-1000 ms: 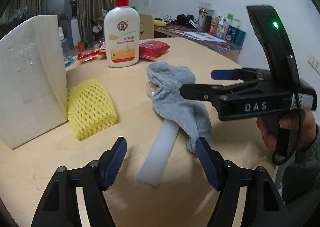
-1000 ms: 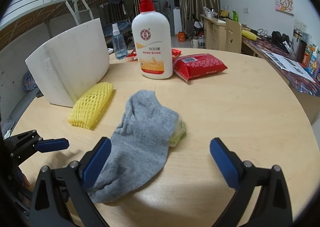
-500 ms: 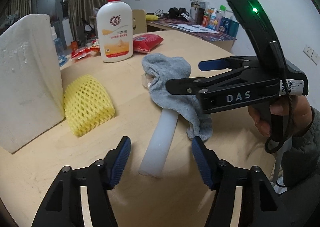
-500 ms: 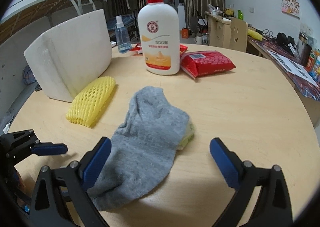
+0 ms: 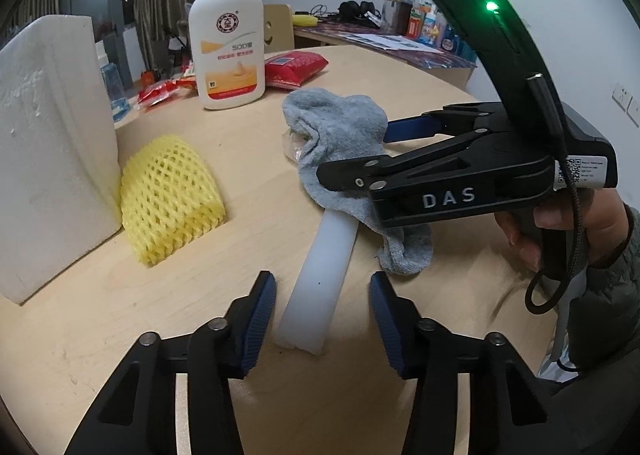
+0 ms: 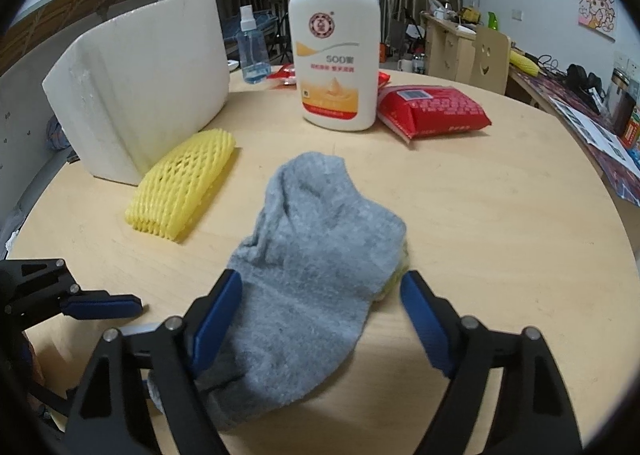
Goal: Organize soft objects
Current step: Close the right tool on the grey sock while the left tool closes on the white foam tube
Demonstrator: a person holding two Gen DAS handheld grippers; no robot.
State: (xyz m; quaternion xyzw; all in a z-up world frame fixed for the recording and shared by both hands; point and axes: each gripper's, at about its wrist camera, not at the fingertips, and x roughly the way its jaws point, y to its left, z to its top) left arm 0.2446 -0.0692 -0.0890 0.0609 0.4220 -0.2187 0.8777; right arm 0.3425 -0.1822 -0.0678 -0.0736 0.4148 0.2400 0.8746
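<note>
Grey sock (image 6: 316,255) hiding yellowish item, covering white strip's (image 5: 320,287) far end

Black tongs (image 5: 320,319) with ribbed blue pads, silver screws; "DAS" lettering, green light, braided cable; grey sleeve (image 5: 604,287).

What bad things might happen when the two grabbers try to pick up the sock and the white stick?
1. The grey sock lies over the far end of the white foam strip, so lifting either may drag the other along.
2. The right gripper, its fingers just closing, straddles the sock and a crinkly plastic piece beneath; it might pinch both.
3. The left gripper, also closing, brackets only the strip's near end; the strip may droop or slip.
</note>
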